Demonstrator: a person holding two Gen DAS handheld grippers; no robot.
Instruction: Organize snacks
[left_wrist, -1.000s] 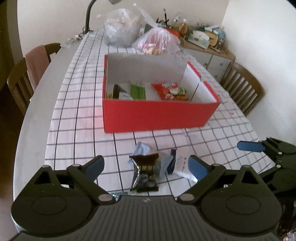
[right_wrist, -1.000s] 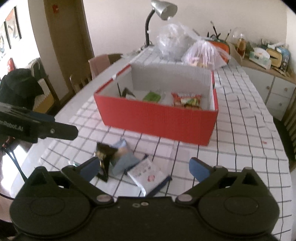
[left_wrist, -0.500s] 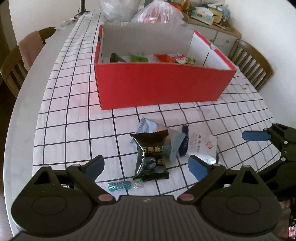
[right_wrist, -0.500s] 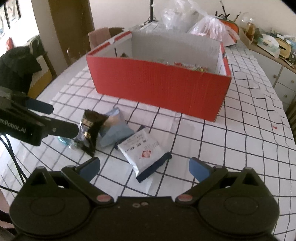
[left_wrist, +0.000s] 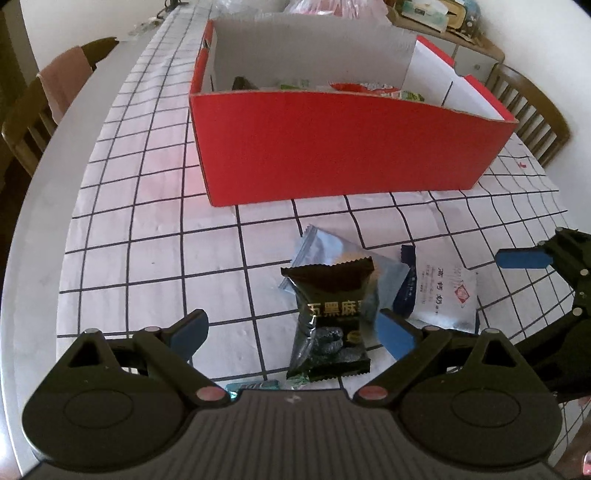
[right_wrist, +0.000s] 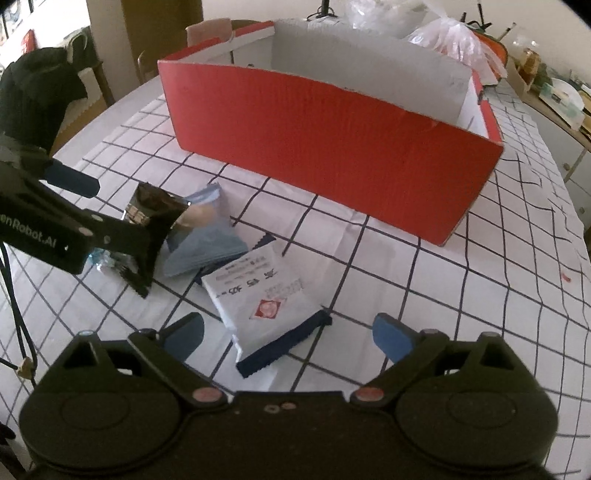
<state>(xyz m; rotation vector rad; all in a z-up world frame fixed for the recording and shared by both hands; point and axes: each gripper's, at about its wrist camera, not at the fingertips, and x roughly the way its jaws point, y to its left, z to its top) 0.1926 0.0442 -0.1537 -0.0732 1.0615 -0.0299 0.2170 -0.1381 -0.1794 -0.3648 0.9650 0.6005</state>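
A red cardboard box (left_wrist: 347, 147) stands on the checked tablecloth with several snack packets inside. In front of it lie a black snack packet (left_wrist: 328, 325), a light blue packet (left_wrist: 332, 251) and a white packet with a dark blue edge (left_wrist: 443, 291). My left gripper (left_wrist: 295, 332) is open, low over the black packet, its fingers either side of it. My right gripper (right_wrist: 288, 334) is open, low over the white packet (right_wrist: 266, 299). The box (right_wrist: 332, 147) fills the back of the right wrist view.
A small teal candy (left_wrist: 255, 387) lies at the table's near edge by the left gripper. Plastic bags (right_wrist: 454, 40) stand behind the box. Wooden chairs (left_wrist: 532, 107) flank the table. A cabinet with clutter (right_wrist: 554, 99) is at the far right.
Both grippers have moved forward and down toward the loose packets. The left now straddles the black packet, the right the white one. Both stay open.
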